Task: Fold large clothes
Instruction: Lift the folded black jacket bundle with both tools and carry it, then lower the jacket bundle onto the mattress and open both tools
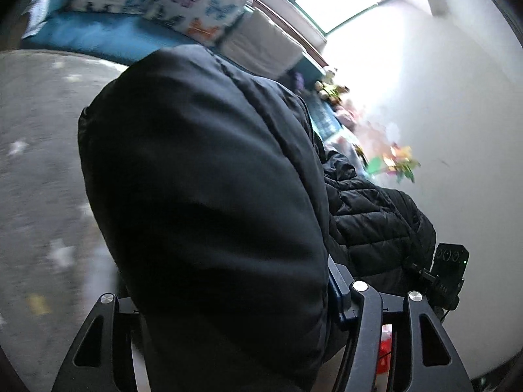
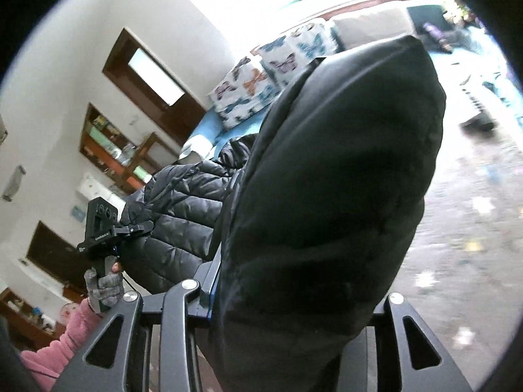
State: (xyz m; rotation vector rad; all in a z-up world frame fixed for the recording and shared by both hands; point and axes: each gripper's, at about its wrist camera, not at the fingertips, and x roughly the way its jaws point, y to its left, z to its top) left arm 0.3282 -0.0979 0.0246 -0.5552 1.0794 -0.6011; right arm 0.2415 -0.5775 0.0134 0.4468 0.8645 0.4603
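The black puffer jacket (image 1: 202, 196) filled most of both wrist views, lifted clear of the speckled grey floor (image 1: 39, 163). A smooth dark fold of it bulged up in front of each camera; the quilted part (image 2: 176, 215) hung between your two grippers.

Behind it ran a blue-covered bench (image 1: 85, 32) with butterfly-print cushions (image 1: 202, 3) under a bright window. In the right wrist view, wooden wall shelves (image 2: 111, 150) stood against the white wall.

Left gripper (image 1: 228, 297): your jaws sat part-closed, clamped on a thick fold of the jacket, which hid the left fingertip.

Right gripper (image 2: 294, 294): same, jaws narrowed and pinching a thick fold.

Your left hand (image 2: 106, 289) wore a grey knit glove below a pink fleece sleeve (image 2: 55, 343) and gripped the handle of its gripper
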